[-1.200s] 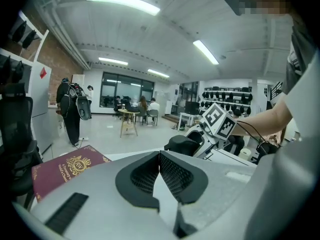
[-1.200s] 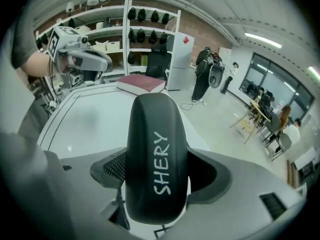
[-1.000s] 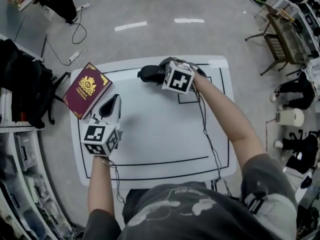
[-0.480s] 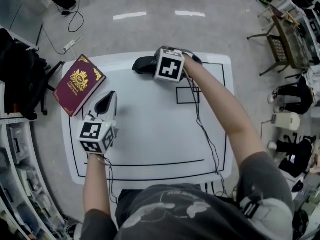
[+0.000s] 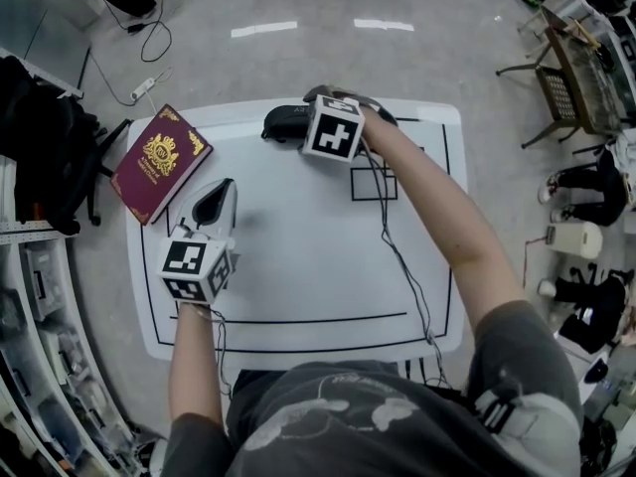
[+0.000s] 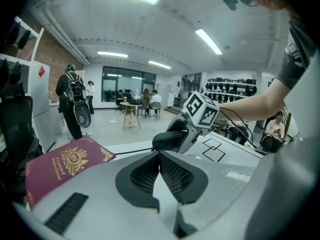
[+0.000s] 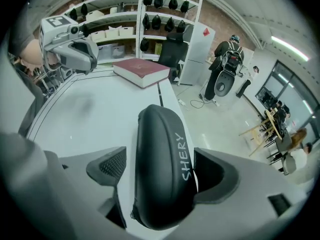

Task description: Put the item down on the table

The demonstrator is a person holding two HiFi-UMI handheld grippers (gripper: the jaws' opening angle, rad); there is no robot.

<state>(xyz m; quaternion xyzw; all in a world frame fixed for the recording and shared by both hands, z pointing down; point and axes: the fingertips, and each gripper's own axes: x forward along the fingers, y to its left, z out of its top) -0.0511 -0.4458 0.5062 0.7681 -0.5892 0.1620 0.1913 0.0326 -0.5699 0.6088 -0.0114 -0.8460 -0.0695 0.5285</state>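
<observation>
Right gripper view: my right gripper [image 7: 162, 176] jaws just spread, glasses case [image 7: 157, 134] loose between them on table [image 7: 85, 114], well apart from maroon book [image 7: 141, 70]. Probably hard, light, slick shell; regrab mid-length.

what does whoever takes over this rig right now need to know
Left gripper: jaws together, empty, over the left side of the table, near the red book.
Right gripper: jaws have just been opening; the pads look clear of the case, which lies between them.
Case: looks to rest on the table at its far edge.
Done: case set down and, it seems, let go.
Left: draw the right gripper back off the case without nudging it.
</observation>
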